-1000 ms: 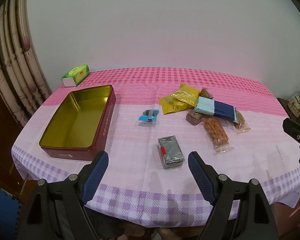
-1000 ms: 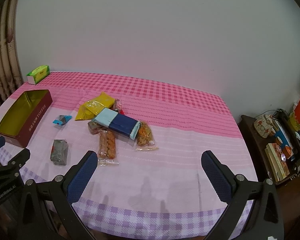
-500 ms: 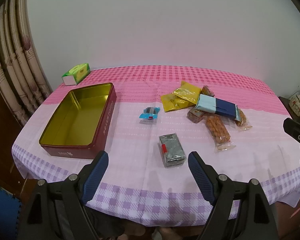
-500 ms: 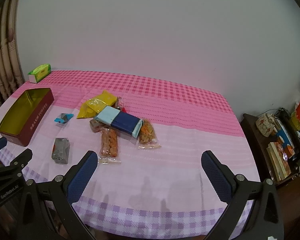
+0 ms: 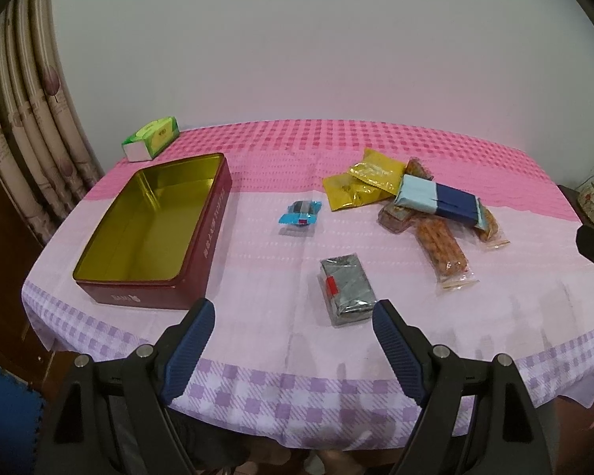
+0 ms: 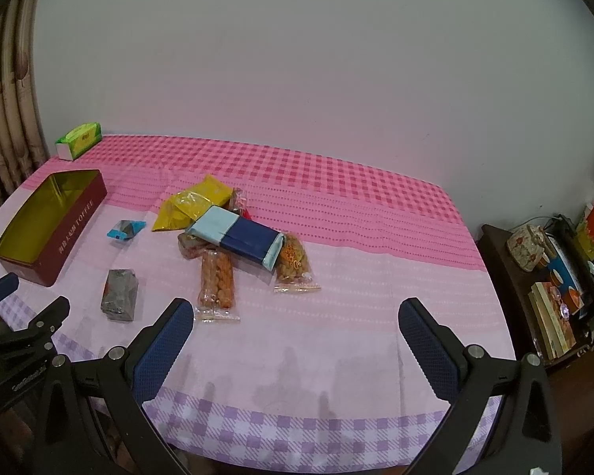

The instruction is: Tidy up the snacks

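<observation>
An open dark red tin (image 5: 202, 233) with a gold inside stands at the table's left; it also shows in the right wrist view (image 6: 75, 223). A grey foil pack (image 5: 347, 289) lies just beyond my open, empty left gripper (image 5: 293, 316). A small blue candy (image 5: 300, 213) lies past it. A pile holds yellow packets (image 5: 370, 184), a blue box (image 5: 439, 200) and clear packs of orange snacks (image 5: 441, 249). My right gripper (image 6: 295, 318) is open and empty, above the table's near edge, short of the pile (image 6: 233, 233).
A green tissue box (image 5: 151, 142) sits at the far left corner of the pink checked tablecloth (image 5: 257, 277). Curtains (image 5: 23, 118) hang at the left. A dark side shelf (image 6: 554, 277) with books and jars stands right of the table.
Both grippers have moved forward towards the table; the snacks look a little nearer in both views. Nothing on the table has moved.
</observation>
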Tool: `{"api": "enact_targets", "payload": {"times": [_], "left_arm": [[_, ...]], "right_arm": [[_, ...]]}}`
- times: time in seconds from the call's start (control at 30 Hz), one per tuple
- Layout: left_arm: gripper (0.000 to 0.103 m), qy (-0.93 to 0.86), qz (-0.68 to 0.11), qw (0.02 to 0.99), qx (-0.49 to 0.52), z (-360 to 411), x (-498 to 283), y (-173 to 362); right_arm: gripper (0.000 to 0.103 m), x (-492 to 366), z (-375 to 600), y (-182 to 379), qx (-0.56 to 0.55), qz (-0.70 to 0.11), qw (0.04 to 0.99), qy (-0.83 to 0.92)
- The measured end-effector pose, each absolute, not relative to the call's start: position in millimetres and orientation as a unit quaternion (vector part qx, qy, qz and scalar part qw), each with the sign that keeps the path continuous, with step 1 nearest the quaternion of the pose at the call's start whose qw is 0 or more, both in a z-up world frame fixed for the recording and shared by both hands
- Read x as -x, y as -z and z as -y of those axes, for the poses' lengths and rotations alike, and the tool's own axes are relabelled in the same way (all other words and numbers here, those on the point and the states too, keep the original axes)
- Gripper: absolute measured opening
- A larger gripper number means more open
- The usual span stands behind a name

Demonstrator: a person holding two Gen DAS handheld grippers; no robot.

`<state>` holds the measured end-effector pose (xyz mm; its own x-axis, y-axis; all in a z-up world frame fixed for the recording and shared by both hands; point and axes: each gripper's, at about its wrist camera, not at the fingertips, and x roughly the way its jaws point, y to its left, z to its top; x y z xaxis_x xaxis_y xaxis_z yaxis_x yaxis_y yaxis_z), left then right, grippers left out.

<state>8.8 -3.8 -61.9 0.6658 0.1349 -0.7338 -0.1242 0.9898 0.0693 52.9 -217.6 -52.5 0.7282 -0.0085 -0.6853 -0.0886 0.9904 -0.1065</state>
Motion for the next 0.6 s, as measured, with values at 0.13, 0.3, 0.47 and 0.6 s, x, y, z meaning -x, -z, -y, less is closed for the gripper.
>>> {"api": "enact_targets", "payload": {"times": [0.13, 0.3, 0.47, 0.6], "left_arm": [[0.084, -0.061, -0.414, 0.908, -0.003, 1, -16, 77], [0.084, -0.045, -0.416, 0.908, -0.001, 3, -26, 92], [0.084, -0.026, -0.417, 0.909, 0.006, 15, -53, 109], [0.084, -0.03, -0.427, 0.904, -0.012, 28, -76, 126]], "right_arm": [[0.103, -55, 216, 56, 0.069, -0.372, 0.926, -0.02], [0.103, -57, 213, 60, 0.077, -0.374, 0.924, -0.022], [0.103, -60, 213, 67, 0.079, -0.381, 0.921, -0.023], [0.103, -66, 214, 74, 0.078, -0.389, 0.918, -0.027]]}}
